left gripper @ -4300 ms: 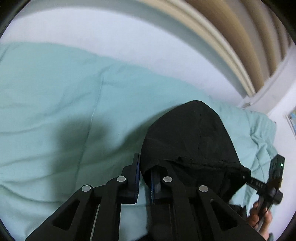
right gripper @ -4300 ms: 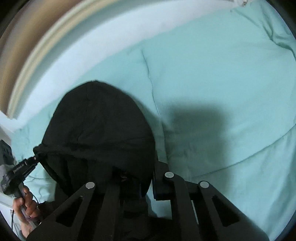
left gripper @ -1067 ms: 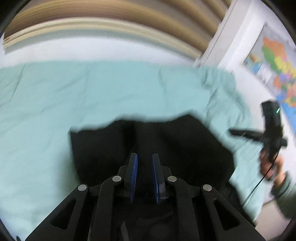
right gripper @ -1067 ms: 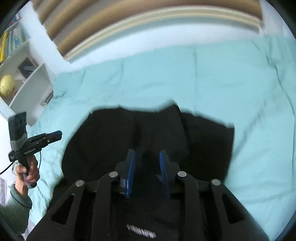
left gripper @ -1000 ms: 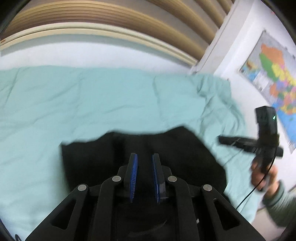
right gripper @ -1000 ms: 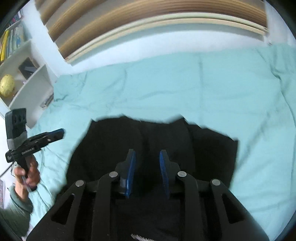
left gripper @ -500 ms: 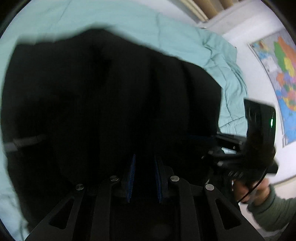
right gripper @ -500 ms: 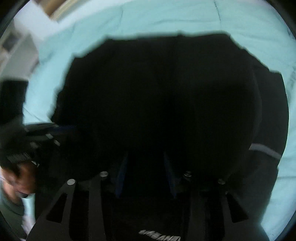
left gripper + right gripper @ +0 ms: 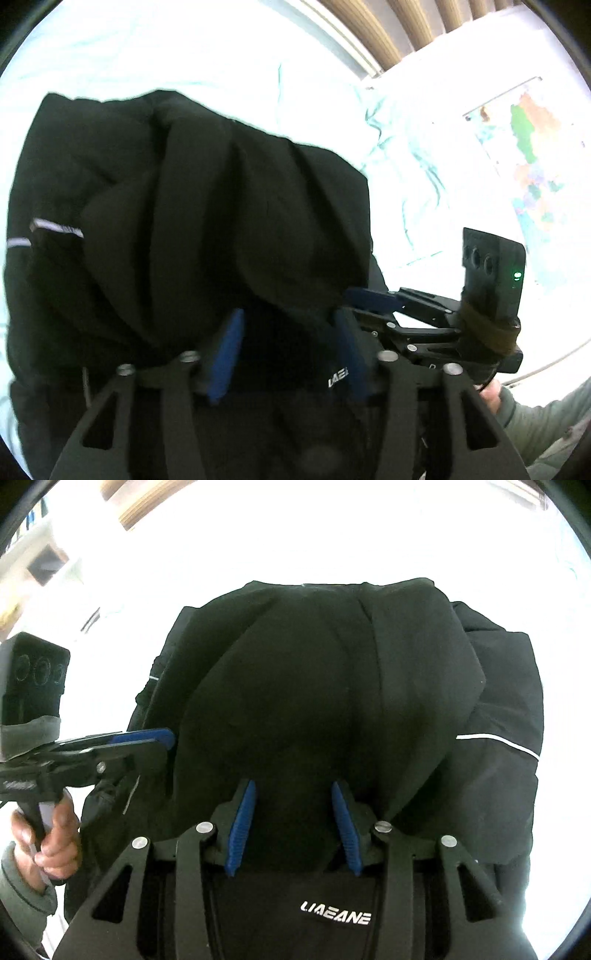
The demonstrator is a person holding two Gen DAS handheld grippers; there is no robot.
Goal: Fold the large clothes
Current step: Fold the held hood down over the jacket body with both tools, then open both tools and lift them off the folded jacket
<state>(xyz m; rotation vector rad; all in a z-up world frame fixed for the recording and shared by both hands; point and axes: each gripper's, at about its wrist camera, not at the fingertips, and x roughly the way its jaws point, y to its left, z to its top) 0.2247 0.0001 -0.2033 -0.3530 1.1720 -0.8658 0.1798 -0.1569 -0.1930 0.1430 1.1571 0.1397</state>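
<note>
A black hooded jacket (image 9: 192,221) with a thin white stripe (image 9: 55,230) lies bunched on the pale teal duvet (image 9: 184,48). It fills most of both wrist views. My left gripper (image 9: 287,321) is low over its near edge, and its jaws are opening with black cloth lying between the blue pads, not pinched. My right gripper (image 9: 293,790) stands the same way over the jacket (image 9: 332,686), above a white logo (image 9: 334,917), its jaws also opening on loose cloth. Each view catches the other tool from the side: the right gripper (image 9: 371,300) and the left gripper (image 9: 147,740).
A coloured map (image 9: 535,147) hangs on the wall at the right, past the bed's corner. Wooden slats (image 9: 388,29) run behind the bed. A shelf unit (image 9: 40,565) stands at the left. A person's hand (image 9: 55,834) and grey-green sleeve (image 9: 535,417) hold the tools.
Both grippers have dropped towards the bed with the jacket, which now fills the views folded over itself. Both pairs of jaws have spread and no longer pinch the cloth.
</note>
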